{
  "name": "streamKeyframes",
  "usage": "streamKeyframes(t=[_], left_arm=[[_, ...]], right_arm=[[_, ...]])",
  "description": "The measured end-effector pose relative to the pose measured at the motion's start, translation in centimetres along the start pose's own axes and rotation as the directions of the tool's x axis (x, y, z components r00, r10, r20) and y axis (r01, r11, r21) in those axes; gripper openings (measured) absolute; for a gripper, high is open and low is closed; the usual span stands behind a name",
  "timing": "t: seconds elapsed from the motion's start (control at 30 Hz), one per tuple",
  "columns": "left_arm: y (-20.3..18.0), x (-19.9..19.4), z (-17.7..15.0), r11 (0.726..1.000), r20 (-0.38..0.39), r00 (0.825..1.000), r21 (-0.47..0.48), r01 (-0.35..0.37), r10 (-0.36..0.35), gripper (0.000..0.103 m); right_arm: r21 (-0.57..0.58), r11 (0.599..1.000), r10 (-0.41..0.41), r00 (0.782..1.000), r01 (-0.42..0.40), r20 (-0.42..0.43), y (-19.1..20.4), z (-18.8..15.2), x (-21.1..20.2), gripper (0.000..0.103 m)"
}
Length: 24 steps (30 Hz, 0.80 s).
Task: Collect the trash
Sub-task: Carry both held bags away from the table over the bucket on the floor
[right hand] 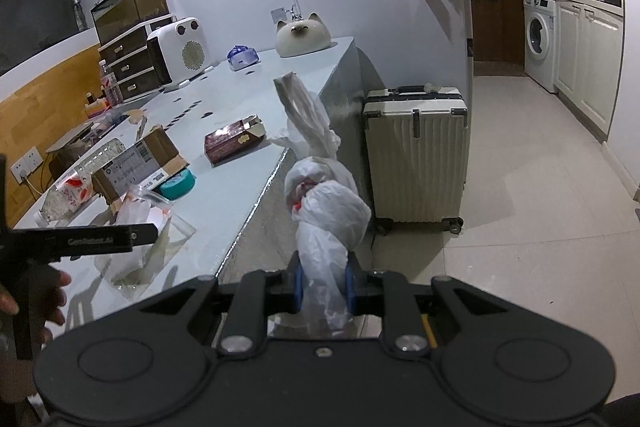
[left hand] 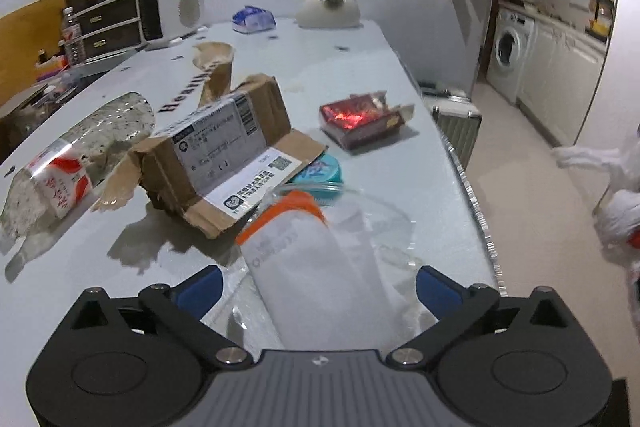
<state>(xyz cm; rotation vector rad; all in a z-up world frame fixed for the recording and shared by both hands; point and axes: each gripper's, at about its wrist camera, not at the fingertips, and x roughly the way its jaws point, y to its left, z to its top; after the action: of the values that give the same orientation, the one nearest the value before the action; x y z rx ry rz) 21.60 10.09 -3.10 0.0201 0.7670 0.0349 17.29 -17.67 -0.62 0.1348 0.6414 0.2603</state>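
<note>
The left claw (left hand: 318, 287) stands wide around the clear plastic pouch with an orange band (left hand: 316, 259) lying on the pale surface (left hand: 372, 67), cardboard box (left hand: 224, 147) at ten o'clock. The right claw (right hand: 323, 285) pinches the white plastic bag (right hand: 328, 211) beside the surface edge.

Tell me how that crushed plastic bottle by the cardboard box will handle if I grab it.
The crushed bottle is probably light and looks empty. Its thin, crumpled walls will likely give under the jaws. The glossy plastic may slip; lying flattened on the table, it shouldn't roll.
</note>
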Motion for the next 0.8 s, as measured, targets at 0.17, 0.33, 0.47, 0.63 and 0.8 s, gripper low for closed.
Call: streamKeyframes(t=[0.17,0.33,0.47,0.63,0.8], left_arm=[[1.1,1.5,0.0,1.000,-0.037,0.999,-0.010,0.013,-0.013,0.103],[1.0,1.0,-0.6,0.999,-0.013,1.000,-0.029,0.014,-0.014,0.097],[0.2,-0.2,-0.5,1.000,0.016,1.000,-0.021,0.005,-0.005,0.083],[-0.1,-1.1,-0.9,1.000,0.045,0.999,-0.024,-0.016,0.018,0.058],[-0.2,-2.2,-1.0,1.000,0.068,0.997,-0.018,-0.019,0.020,0.051]], right_arm=[[-0.004,1.000,0.003,1.000,-0.003,-0.007,0.2,0.0,0.5,0.020],[-0.005,1.000,0.005,1.000,-0.005,-0.012,0.2,0.1,0.8,0.020],[-0.007,1.000,0.009,1.000,-0.010,-0.016,0.2,0.0,0.9,0.020],[-0.008,1.000,0.016,1.000,-0.016,-0.010,0.2,-0.1,0.5,0.020],[-0.008,1.000,0.019,1.000,-0.019,-0.008,0.3,-0.3,0.0,0.020]])
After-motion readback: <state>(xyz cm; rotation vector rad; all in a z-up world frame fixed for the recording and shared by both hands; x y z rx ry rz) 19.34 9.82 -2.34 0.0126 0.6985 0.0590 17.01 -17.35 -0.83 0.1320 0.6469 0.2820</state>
